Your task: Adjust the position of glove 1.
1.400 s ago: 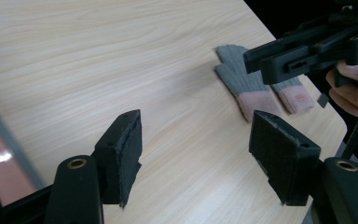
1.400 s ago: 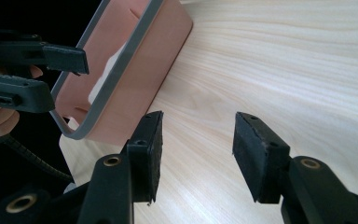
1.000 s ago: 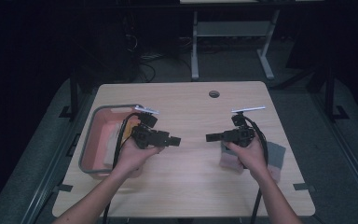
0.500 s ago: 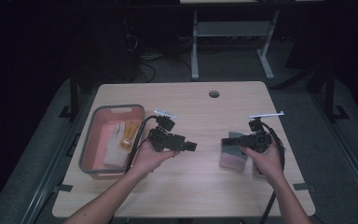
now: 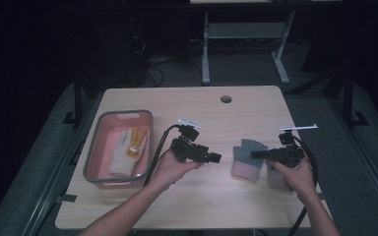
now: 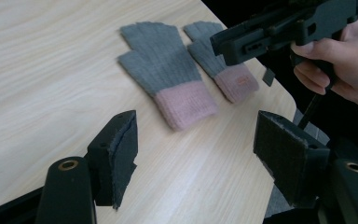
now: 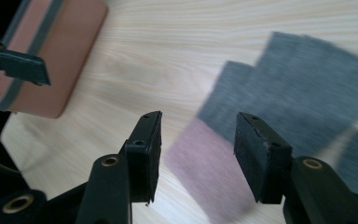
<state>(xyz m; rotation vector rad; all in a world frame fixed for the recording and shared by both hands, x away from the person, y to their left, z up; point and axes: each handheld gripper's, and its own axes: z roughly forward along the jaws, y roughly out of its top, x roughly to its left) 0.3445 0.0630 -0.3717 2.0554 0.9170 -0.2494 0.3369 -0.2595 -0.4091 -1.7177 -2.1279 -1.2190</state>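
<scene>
I see a table (image 5: 197, 206) with a tub (image 5: 94, 156) on its left side. Two gloves (image 5: 126, 150) lie inside the tub, side by side. On the right side of the table lie two more gloves. The nearer glove (image 5: 247, 158) is out in the open, and the other glove (image 6: 223, 65) lies just beside it, closer to the table's right edge. My left gripper (image 5: 215, 158) is between the tub and those gloves. My right gripper (image 5: 254, 154) is over the nearer glove.

Your black left hand-held gripper (image 6: 196, 154) faces two grey gloves w/ pink cuffs (image 6: 165, 70); light wood-grain tabletop (image 5: 197, 206) under it. Behind it: pink bin, grey rim (image 5: 92, 152), white & yellow gloves (image 5: 128, 147).
</scene>
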